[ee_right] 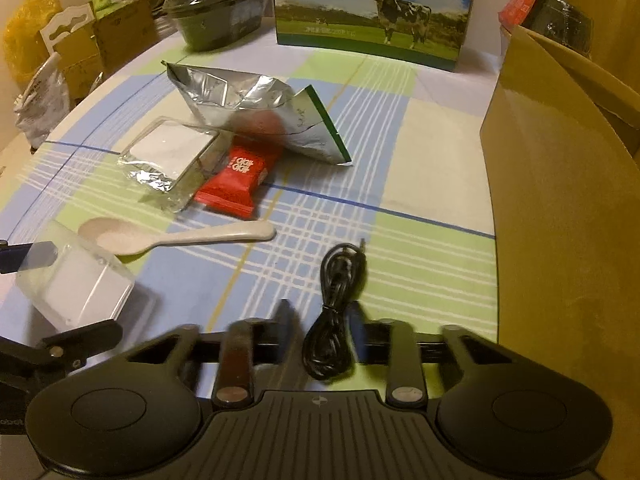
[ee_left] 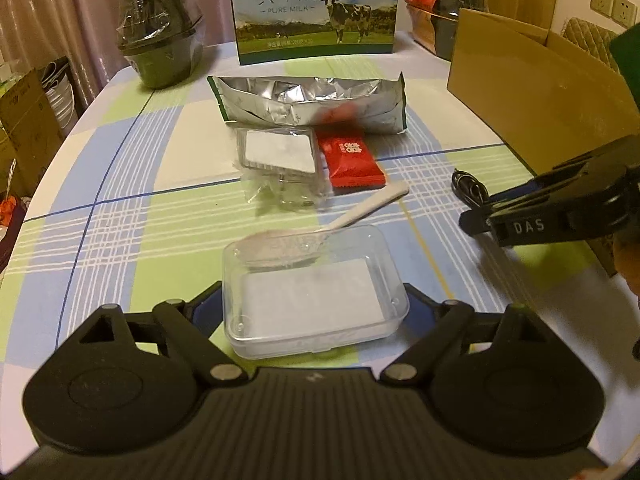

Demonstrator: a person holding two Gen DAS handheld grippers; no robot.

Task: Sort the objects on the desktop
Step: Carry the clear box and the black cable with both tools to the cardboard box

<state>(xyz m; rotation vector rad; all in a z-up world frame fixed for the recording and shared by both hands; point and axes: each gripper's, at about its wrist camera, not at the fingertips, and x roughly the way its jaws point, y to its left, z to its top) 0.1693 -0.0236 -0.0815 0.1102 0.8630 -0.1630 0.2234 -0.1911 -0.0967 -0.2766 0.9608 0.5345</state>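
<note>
Right wrist: cable (ee_right: 334, 316) coil's long axis runs away from camera.

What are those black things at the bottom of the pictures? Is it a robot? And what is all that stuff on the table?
It isn't a robot. A person holds a pinching tool in each hand, and each tool has a small camera looking out along its two fingers. So one picture is seen from the left tool and the other from the right tool.

On the checked table lie a white spoon, a red snack packet, a silver bag and a milk carton.

The left tool's fingers seem to press against both sides of a clear plastic box. The right tool's fingers sit on either side of a black cable, but they are too blurred to show whether they are pinching it.
</note>
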